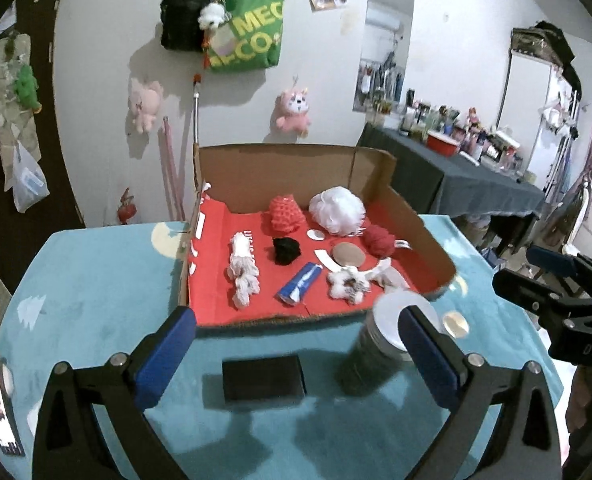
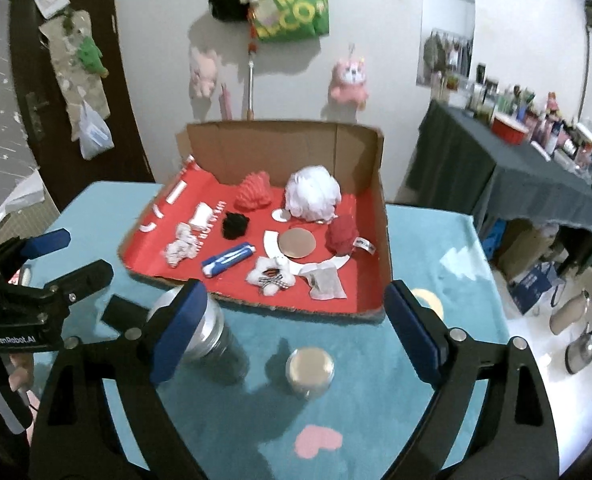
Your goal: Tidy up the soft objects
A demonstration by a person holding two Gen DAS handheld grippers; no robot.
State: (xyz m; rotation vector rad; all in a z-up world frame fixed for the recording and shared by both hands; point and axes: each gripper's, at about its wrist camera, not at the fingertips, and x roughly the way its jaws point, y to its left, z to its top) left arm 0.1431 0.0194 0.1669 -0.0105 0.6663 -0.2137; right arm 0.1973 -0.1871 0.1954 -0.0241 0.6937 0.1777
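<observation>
**Soft things lying in the box, both grippers empty**

I am holding the left gripper and the right gripper over the near part of the surface, both with jaws spread wide and gripping nothing. The soft things are sitting in the open cardboard box just beyond them, on its red floor.

I am judging them all as light and squashy. The white puff at the back is looking airy and loose, so I am expecting it to compress a lot; taking it across its middle seems safest. The red knit piece beside it and the dark red ball near the right wall are looking denser and easier to pinch. The black tuft is small and low, needing a deep, level pinch. The white rag on the left is limp and will probably dangle, so I am favouring its bunched centre. The white star nearest the front edge is looking flat and padded.

Two metal tins are standing on the surface near the jaws; I am judging them hard and a likely bump risk.
</observation>
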